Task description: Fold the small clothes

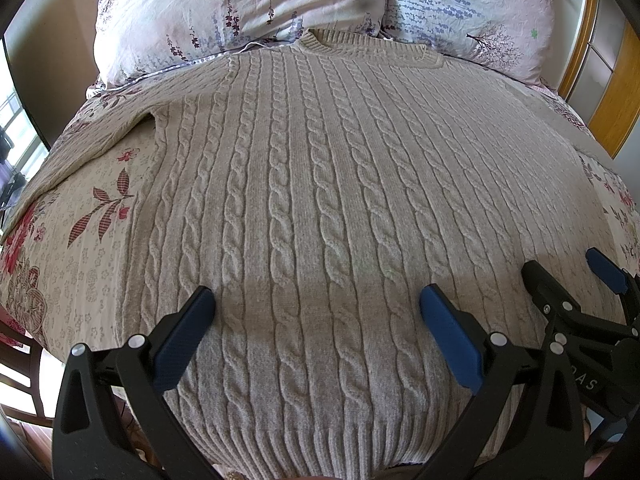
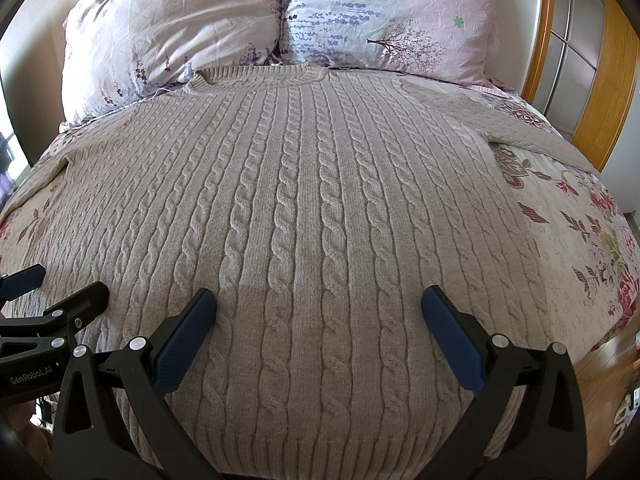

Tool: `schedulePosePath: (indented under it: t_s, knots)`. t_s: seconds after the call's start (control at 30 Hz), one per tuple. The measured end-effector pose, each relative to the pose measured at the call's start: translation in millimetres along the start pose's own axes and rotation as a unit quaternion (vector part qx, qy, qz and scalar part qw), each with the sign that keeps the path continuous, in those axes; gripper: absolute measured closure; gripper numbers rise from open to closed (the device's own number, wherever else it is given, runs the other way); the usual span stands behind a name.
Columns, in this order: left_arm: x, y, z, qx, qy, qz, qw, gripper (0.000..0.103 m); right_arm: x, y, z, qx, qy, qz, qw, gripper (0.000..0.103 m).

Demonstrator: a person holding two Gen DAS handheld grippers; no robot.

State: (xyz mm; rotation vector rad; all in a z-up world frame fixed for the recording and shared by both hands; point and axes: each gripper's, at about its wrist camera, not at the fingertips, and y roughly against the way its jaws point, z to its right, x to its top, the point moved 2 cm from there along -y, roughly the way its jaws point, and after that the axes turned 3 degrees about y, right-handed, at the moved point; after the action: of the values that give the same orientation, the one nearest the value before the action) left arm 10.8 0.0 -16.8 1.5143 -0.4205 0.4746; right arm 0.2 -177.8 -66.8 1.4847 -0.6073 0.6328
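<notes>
Both hand-held grippers (image 1: pixel 316 304) (image 2: pixel 318 304) gape wide, empty, above the sweater (image 1: pixel 320 184).

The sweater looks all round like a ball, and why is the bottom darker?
Left wrist: the fisheye lens bulges the flat sweater; a shadow darkens it near the hem. Right wrist: same bulge, same shadow band between the open claw fingers.

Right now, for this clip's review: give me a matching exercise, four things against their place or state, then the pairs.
1. sweater
2. pillows
3. left tool
4. sweater collar

A. open above the hem end
B. propped at the head of the bed
C. spread flat, sleeves out
D. nearly touching the pillows

Pairs: 1-C, 2-B, 3-A, 4-D
</notes>
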Motion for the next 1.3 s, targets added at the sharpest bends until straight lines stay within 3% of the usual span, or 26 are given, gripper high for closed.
schedulePosePath:
  t_s: [0.57,0.9,0.97,1.03,1.17,1.3]
  knots:
    - [2.4,-3.5,1.3,-0.001,-0.004,-0.001,1.0,0.002,1.1,-1.5,-2.5,0.006,0.01,-0.005,1.0,0.001]
    - [7.2,-3.8,0.9,-0.014,-0.023,-0.013,0.9995,0.002,9.8,-5.5,6.4,0.083,0.073,0.012,0.994,0.001]
    - [13.0,-5.1,-2.1,-0.024,-0.026,-0.014,0.9993,0.002,24.9,-3.9,22.0,0.119,0.045,0.012,0.992,0.001]
    - [21.0,-4.4,-8.1,-0.036,-0.022,-0.009,0.9991,0.002,44.6,-2.3,48.8,0.125,0.003,0.026,0.992,0.001]
    - [43.3,0.9,-26.0,-0.055,0.003,0.025,0.9982,0.002,81.2,-7.2,117.9,0.08,-0.087,0.051,0.992,0.007]
    - [68.7,-2.3,-38.6,-0.051,0.007,0.038,0.9979,0.002,102.4,-34.2,205.0,0.037,-0.219,0.027,0.975,0.034]
